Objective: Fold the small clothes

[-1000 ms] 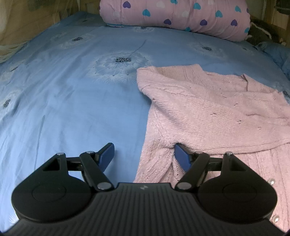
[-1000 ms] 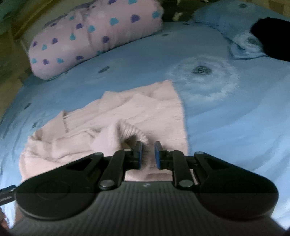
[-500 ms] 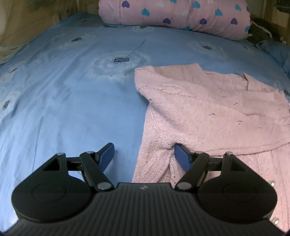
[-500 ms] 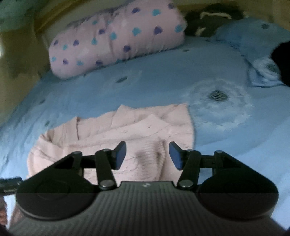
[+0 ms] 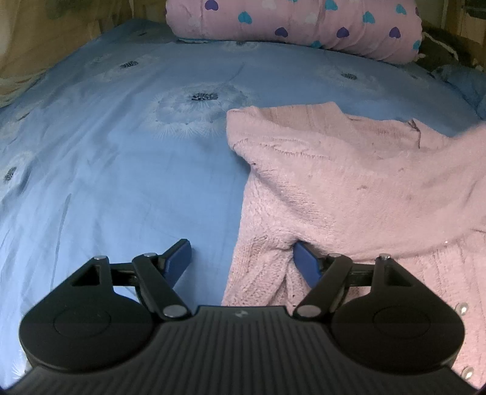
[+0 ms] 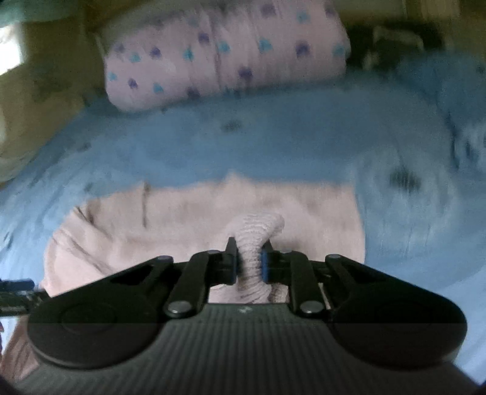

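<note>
A pink knitted sweater [image 5: 349, 182] lies spread on the blue bed sheet [image 5: 121, 152]. My left gripper [image 5: 241, 247] is open at the sweater's near left edge. Its right finger [image 5: 306, 261] is tucked under a fold of the knit, and its left finger [image 5: 179, 255] rests over bare sheet. In the right wrist view my right gripper [image 6: 249, 258] is closing its jaws on the ribbed cuff of a sleeve [image 6: 258, 224], which stands up between the pads above the sweater's body [image 6: 182, 218]. That raised sleeve [image 5: 455, 142] shows blurred at the right of the left wrist view.
A rolled pink quilt with heart prints [image 5: 303, 24] lies along the far end of the bed. Dark fabric and a blue pillow [image 6: 455, 85] sit at the far right. A yellowish wall [image 5: 45, 36] borders the bed's left side. Bare sheet stretches left of the sweater.
My right gripper opened, then shut on the sleeve cuff and lifted it, rolling as it rose. The left gripper kept still and open.
</note>
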Available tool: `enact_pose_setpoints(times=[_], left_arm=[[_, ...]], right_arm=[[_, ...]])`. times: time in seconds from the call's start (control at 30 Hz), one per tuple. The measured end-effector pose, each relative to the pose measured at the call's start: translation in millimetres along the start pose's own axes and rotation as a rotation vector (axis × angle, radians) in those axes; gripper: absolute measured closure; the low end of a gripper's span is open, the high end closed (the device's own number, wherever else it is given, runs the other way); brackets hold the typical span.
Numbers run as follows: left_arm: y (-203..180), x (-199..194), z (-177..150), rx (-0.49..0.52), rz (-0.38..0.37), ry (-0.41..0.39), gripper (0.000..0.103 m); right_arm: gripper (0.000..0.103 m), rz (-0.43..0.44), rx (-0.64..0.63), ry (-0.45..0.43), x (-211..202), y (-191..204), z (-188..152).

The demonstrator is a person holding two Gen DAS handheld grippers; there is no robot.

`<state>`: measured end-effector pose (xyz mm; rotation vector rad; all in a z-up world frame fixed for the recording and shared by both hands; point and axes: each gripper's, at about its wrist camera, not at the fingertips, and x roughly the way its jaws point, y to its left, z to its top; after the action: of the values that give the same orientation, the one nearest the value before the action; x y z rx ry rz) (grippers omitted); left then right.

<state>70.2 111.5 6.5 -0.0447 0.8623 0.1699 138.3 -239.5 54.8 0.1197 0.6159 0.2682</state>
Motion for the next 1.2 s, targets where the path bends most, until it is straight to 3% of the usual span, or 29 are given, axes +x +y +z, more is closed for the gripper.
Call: enact_pose_setpoints(times=[0.1,0.17,0.33,0.43,0.6,0.83,0.97,1.03,1.1,1.2], left_arm=[[-2,4,-1,0.007,-0.006,0.007,0.023],[-5,5,-2,0.022,0.005,0.004,0.022],[-6,8,-4,0.034,0.009,0.001,0.021],[-4,8,-4,0.035,0.004,0.0,0.02],[-3,-10,-3,0.03,-0.005,-0.043,0.02],[-16,-28,20,0.025,-0.053,-0.133,0.02],[-36,-7,37,0.078,-0.086,-0.137,0.024],[-47,12,42,0.103,-0.051,-0.105,0.034],[-53,31,43,0.12,-0.019,-0.089,0.034],[-55,46,46,0.131,0.006,-0.098,0.033]], right_arm=[[0.086,-0.03,0.004,-0.161,-25,1,18],[0.086,-0.079,0.025,-0.191,-25,-6,23],[0.085,-0.152,0.106,-0.005,19,-36,0],[0.079,-0.201,0.131,0.098,46,-48,-27],[0.072,-0.197,0.106,0.07,36,-44,-29],[0.071,-0.197,0.043,-0.021,-6,-49,-20],[0.071,-0.14,0.028,-0.025,-11,-51,-22],[0.072,-0.125,0.007,-0.014,-5,-51,-25],[0.08,-0.141,-0.007,0.021,6,-53,-28],[0.081,-0.178,0.006,0.095,31,-64,-38]])
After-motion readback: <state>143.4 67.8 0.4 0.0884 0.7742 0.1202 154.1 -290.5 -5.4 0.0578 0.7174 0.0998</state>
